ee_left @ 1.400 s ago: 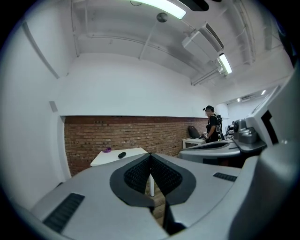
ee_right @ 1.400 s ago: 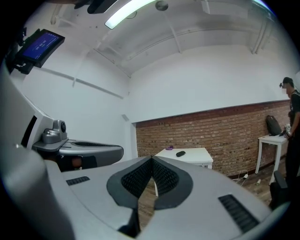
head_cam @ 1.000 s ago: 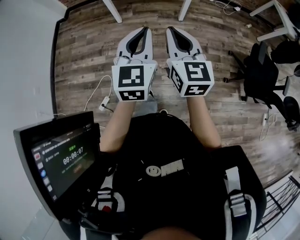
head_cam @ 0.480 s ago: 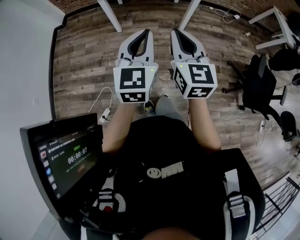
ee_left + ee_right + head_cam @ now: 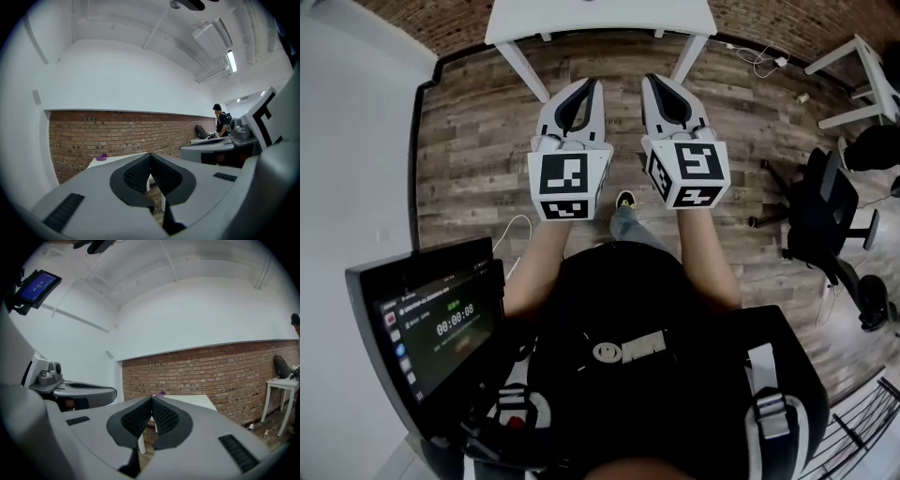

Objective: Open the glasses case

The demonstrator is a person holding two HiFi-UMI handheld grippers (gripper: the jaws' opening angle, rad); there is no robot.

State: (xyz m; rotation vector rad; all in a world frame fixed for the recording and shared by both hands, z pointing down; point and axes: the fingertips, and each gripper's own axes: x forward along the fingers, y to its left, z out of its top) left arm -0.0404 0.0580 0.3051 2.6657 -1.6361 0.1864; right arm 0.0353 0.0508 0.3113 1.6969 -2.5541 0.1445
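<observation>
Up ahead, far off, sits the white surface [image 5: 600, 17] w/ what's prob. the glasses case [image 5: 101, 157], small & purple, on its left part. We hold left tongs [image 5: 585, 86] & right tongs [image 5: 656, 84] level, side by side, both pinched together on nothing, since nothing's within reach yet.

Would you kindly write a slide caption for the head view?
Left gripper and right gripper, both shut and empty, side by side over the wood floor before a white table.
</observation>
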